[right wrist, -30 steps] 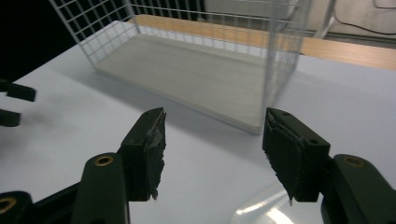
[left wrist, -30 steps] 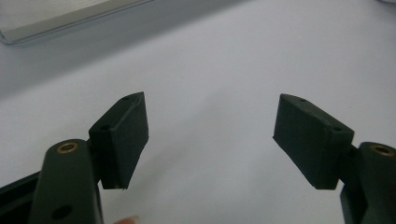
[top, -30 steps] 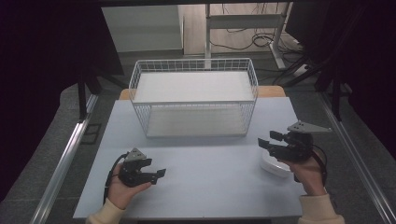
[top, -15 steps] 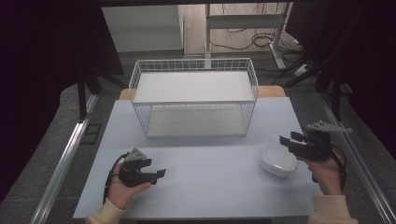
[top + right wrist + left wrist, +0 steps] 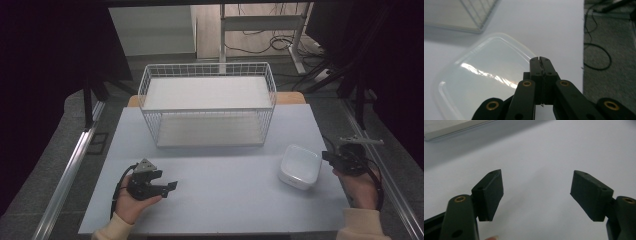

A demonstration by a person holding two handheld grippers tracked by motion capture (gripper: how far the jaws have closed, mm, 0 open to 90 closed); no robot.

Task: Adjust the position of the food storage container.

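Since the frame 1.0 s earlier, the right gripper (image 5: 327, 156) has moved from over the white container (image 5: 299, 166) toward the right edge of the frame, leaving the container uncovered on the table (image 5: 220, 190). The left gripper (image 5: 172, 186) has kept its place at lower left.

High view: the table fills the centre and lower part of the frame. A white wire basket (image 5: 207, 111) stands at upper centre, at the table's far side. The container sits at lower right, well apart from the basket. The right gripper lies just right of the container, held by the right hand (image 5: 357, 185). The left hand (image 5: 131, 200) holds the left gripper at lower left, with its jaws pointing toward frame centre.

Left gripper view: the 2 jaws of the left gripper (image 5: 536, 192) stand wide apart over bare table (image 5: 544, 152), with nothing between them.

Right gripper view: the 2 jaws of the right gripper (image 5: 541, 60) are pressed together with nothing between them. The container (image 5: 479, 82) occupies the centre left of the frame, its rim just beside the jaw tips. The basket (image 5: 466, 15) corner shows at upper left. Grey floor (image 5: 614, 50) with a cable runs down the right side.
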